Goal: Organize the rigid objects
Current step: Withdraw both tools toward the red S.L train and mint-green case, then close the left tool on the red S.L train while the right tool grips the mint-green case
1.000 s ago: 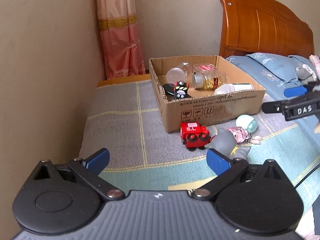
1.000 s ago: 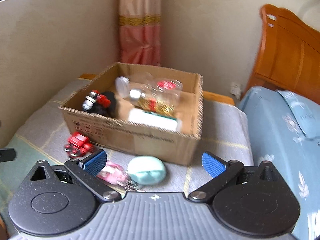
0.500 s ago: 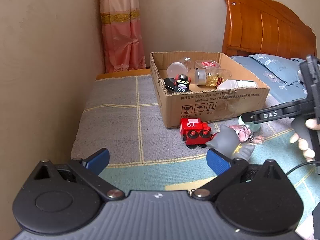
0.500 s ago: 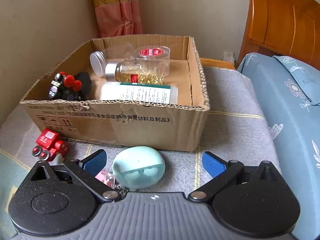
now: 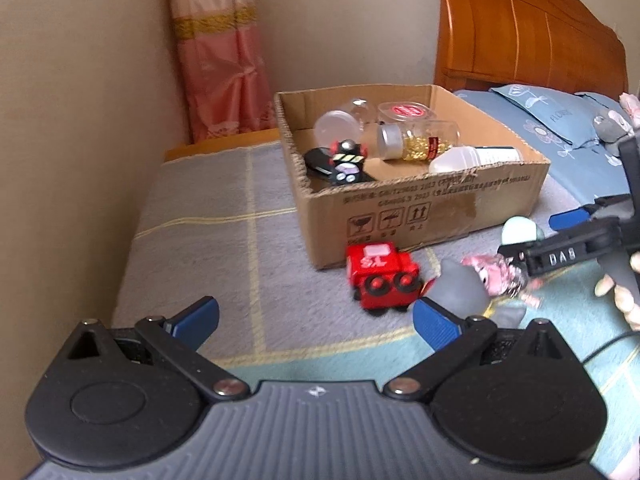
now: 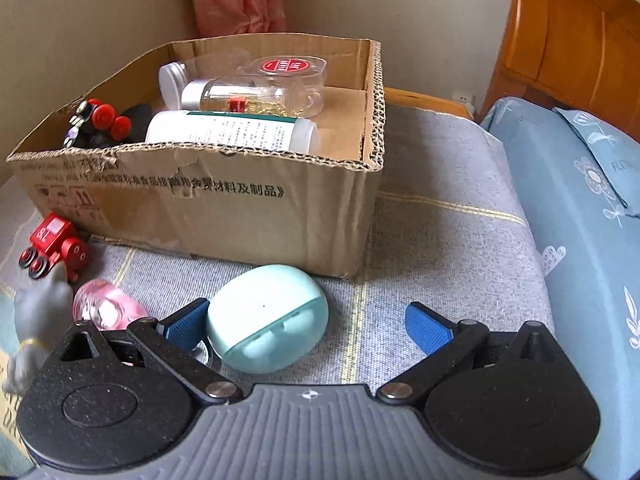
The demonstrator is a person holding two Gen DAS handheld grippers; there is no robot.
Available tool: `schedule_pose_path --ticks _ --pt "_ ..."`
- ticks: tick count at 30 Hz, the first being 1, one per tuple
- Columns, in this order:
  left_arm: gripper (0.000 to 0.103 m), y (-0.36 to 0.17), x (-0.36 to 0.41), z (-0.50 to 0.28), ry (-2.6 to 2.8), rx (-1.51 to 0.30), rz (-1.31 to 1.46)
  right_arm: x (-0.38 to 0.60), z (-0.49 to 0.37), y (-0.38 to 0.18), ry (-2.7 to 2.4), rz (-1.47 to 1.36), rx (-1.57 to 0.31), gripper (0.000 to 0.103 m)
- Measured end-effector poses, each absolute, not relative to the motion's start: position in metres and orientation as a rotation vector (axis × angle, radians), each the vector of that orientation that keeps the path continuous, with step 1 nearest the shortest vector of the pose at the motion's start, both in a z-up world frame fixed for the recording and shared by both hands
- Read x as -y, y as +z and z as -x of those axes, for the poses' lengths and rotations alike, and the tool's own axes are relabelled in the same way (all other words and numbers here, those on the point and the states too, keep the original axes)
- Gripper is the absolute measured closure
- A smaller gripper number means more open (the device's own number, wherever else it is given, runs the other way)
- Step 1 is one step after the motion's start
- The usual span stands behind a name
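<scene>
Right gripper [image 6: 306,326] spread wide around the mint case [image 6: 267,318], ready to pinch.

The case lies on the blanket between the pads, touching the left one, with a gap to the right pad; the box [image 6: 224,200] stands just ahead. A good grasp, I judge, centres the jaws first, then closes across the case's short width, keeping clear of the pink toy [image 6: 105,307] at left. Left gripper [image 5: 316,318] hangs open and empty; the red truck [image 5: 382,278] sits ahead, towards its right pad.

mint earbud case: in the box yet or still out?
Out. The mint case lies on the blanket in front of the cardboard box, between the open right hand-held gripper's fingers, ungripped.
</scene>
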State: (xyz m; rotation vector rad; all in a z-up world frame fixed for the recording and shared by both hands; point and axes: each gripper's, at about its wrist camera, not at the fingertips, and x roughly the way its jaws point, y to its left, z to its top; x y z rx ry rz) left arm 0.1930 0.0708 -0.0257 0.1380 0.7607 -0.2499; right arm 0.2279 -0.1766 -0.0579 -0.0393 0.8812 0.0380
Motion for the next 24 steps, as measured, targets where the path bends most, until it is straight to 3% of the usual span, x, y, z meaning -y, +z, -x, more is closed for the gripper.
schedule_pose_path --ticks 14,24 --pt "0.001 -0.056 -0.038 -0.264 -0.3 -0.887 -0.126 0.175 -0.224 -0.062 0.009 0.025 -0.824 0.0" --pt "0.001 -0.07 -0.059 -0.268 -0.211 -0.941 -0.1 0.174 -0.222 -0.063 -0.005 0.019 -0.819 0.0"
